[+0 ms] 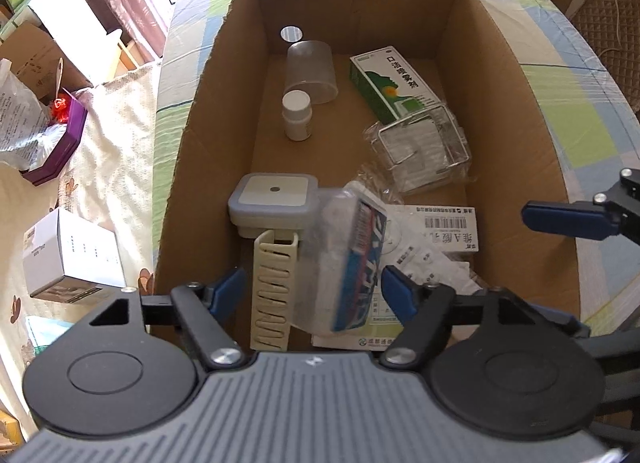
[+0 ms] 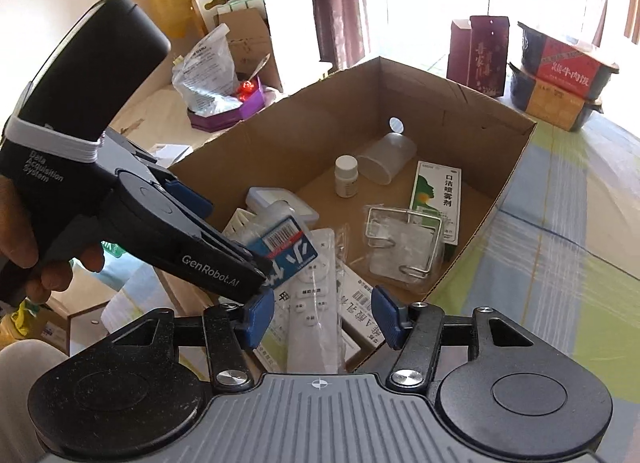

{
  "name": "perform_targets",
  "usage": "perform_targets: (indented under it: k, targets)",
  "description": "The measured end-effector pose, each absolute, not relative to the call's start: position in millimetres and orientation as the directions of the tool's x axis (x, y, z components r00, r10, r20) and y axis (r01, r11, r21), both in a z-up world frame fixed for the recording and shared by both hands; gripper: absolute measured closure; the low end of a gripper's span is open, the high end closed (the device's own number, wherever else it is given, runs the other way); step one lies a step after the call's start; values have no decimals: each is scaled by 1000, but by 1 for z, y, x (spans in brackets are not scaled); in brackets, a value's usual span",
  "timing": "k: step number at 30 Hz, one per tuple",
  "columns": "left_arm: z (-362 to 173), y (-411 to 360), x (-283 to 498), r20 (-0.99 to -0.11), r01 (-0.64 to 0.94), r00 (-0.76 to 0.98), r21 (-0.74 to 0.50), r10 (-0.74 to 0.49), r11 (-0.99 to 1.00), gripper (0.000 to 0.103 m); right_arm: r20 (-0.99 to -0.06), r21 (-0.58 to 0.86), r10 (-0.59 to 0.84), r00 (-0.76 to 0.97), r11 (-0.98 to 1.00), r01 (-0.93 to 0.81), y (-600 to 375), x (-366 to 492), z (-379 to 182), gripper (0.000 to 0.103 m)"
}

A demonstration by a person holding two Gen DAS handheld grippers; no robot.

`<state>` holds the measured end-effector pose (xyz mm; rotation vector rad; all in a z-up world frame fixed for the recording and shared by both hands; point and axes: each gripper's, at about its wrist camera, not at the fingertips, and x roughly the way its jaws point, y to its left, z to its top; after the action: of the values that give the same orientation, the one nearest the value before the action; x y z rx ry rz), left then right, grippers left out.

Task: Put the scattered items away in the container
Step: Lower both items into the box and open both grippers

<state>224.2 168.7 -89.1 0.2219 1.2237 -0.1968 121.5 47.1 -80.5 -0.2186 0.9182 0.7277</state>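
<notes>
An open cardboard box (image 1: 516, 135) stands on the table. It holds a white pill bottle (image 1: 296, 115), a clear cup (image 1: 312, 71) on its side, a green-and-white carton (image 1: 392, 83), a wrapped wire rack (image 1: 424, 151), a square white device (image 1: 274, 199), a cream slotted holder (image 1: 272, 291) and a white remote (image 2: 316, 303). My left gripper (image 1: 312, 289) is open over the near end of the box. A blurred blue-labelled pack (image 1: 356, 259) sits tilted between its fingers, near the right one. My right gripper (image 2: 323, 319) is open above the remote and grips nothing.
A white carton (image 1: 68, 255) and a purple box (image 1: 56, 147) lie on the cream cloth left of the box. Behind it stand a dark red carton (image 2: 480, 55) and stacked food boxes (image 2: 560, 79). A hand (image 2: 24, 239) holds the left gripper.
</notes>
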Motion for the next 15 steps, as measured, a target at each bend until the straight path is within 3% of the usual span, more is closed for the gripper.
perform_targets:
  k: [15]
  targets:
    - [-83,168,217,-940,261,342,95,0,961,21,-779,89,458,427,756,-649,44,108,-70,42]
